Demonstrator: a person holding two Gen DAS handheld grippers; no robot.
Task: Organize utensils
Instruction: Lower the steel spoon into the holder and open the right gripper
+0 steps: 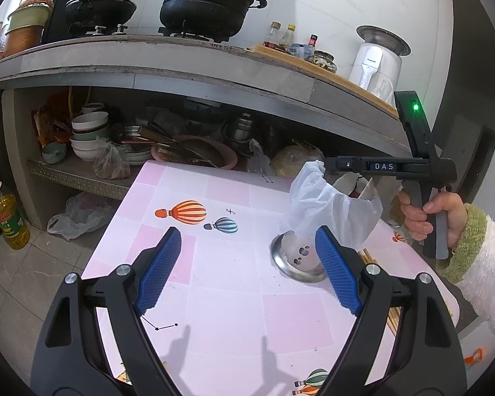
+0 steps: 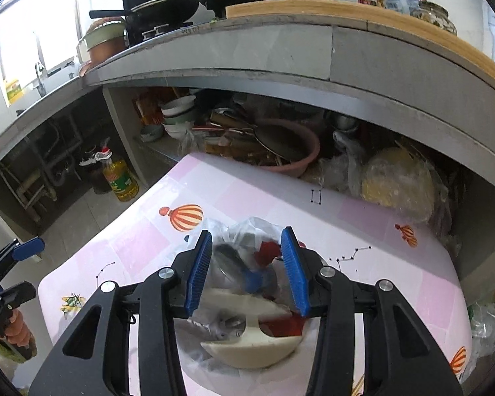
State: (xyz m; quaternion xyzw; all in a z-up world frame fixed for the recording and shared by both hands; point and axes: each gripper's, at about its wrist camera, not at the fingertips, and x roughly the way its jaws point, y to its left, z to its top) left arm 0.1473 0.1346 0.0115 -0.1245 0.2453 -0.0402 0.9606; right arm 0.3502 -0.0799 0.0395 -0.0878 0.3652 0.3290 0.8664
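Over table [image 1: 234, 313], we hold both claws apart: right gripper [image 2: 247, 272] above bag [image 2: 244, 231], left gripper [image 1: 247, 274] idle. Next: extract utensils.

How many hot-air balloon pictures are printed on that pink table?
5 across both views. Big orange balloon and small blue balloon mid-table; small orange balloon near the right edge; corner balloon front right; balloon cluster at the near edge. The bag may hide others.
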